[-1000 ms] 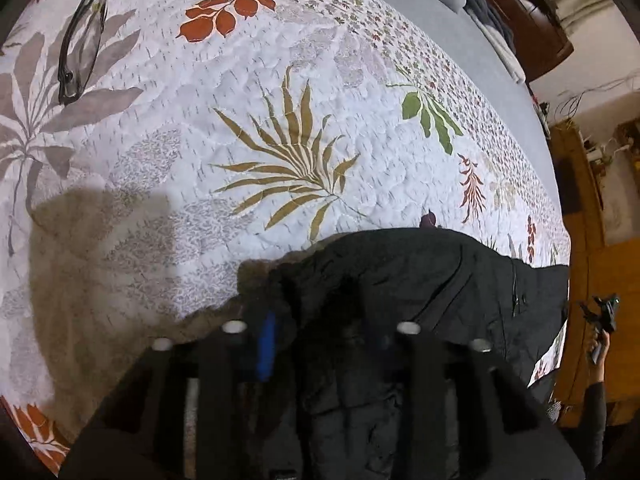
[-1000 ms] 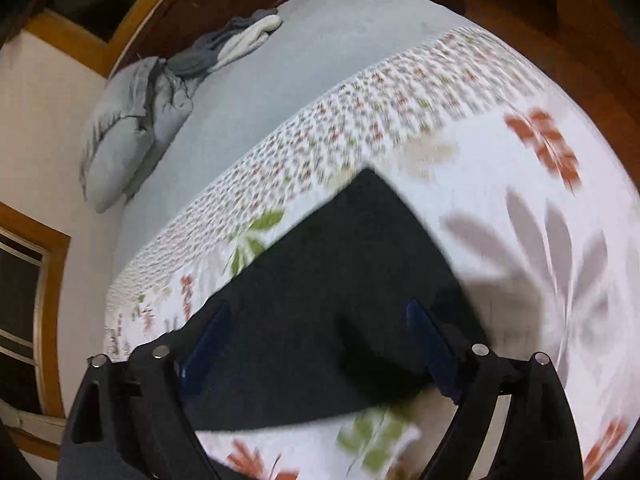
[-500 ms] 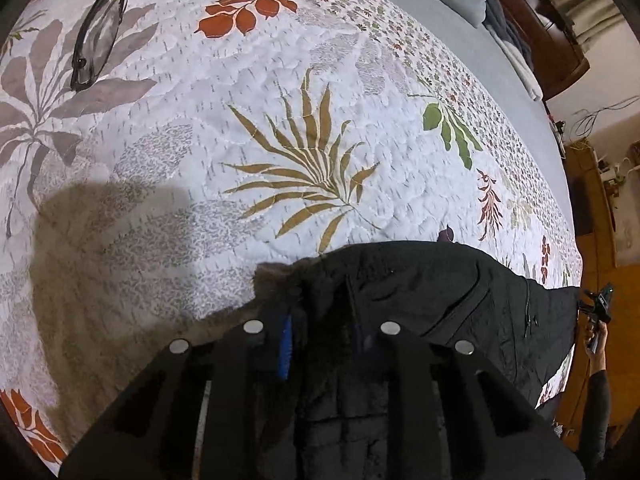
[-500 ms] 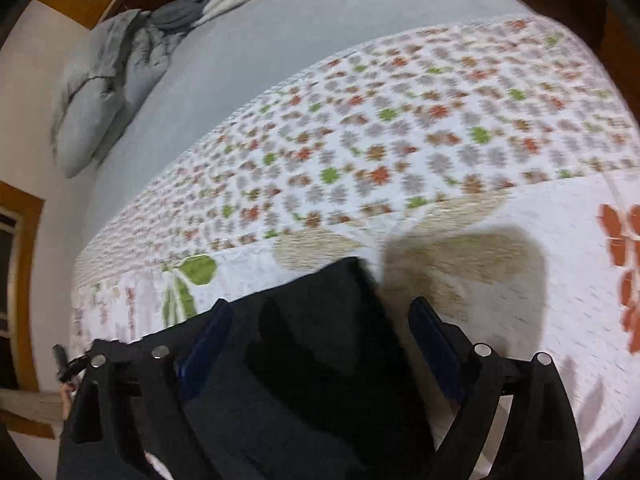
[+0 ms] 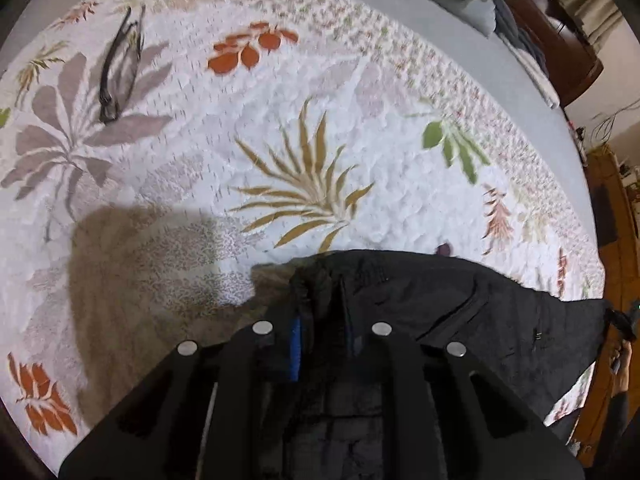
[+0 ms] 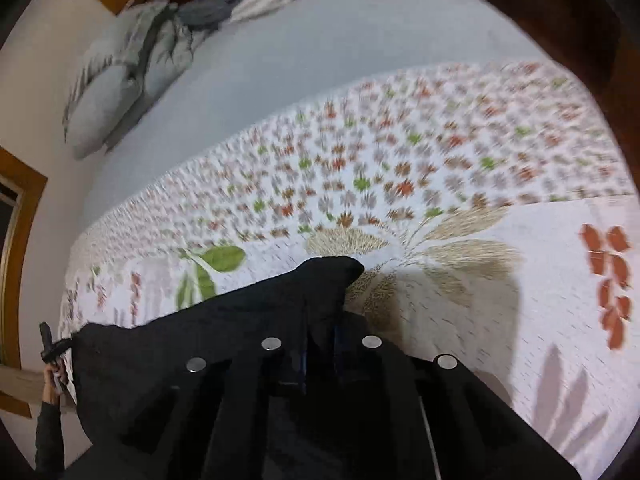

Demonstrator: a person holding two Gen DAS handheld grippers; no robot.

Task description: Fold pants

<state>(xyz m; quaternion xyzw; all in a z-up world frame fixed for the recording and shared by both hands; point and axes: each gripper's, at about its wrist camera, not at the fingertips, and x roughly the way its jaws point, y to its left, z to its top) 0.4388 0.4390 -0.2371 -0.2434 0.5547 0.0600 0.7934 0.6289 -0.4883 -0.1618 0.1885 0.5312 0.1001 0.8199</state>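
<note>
The black pants [image 5: 460, 312] lie on a white quilt with leaf prints [image 5: 304, 128] on a bed. My left gripper [image 5: 322, 336] is shut on a bunched edge of the pants at the bottom middle of the left wrist view. In the right wrist view the pants [image 6: 208, 344] spread to the lower left, and my right gripper [image 6: 320, 350] is shut on a raised corner of them [image 6: 332, 272], with the fabric pinched between the blue pads.
A pair of dark glasses [image 5: 120, 68] lies on the quilt at the far left. Grey pillows [image 6: 116, 92] and bunched clothes [image 6: 248, 0] lie at the head of the bed on a grey sheet [image 6: 360, 48]. A wooden cabinet [image 5: 556, 44] stands beyond.
Both grippers have closed on the pants: the left from part open, the right from wide open. The right gripper has moved to the corner of the pants.
</note>
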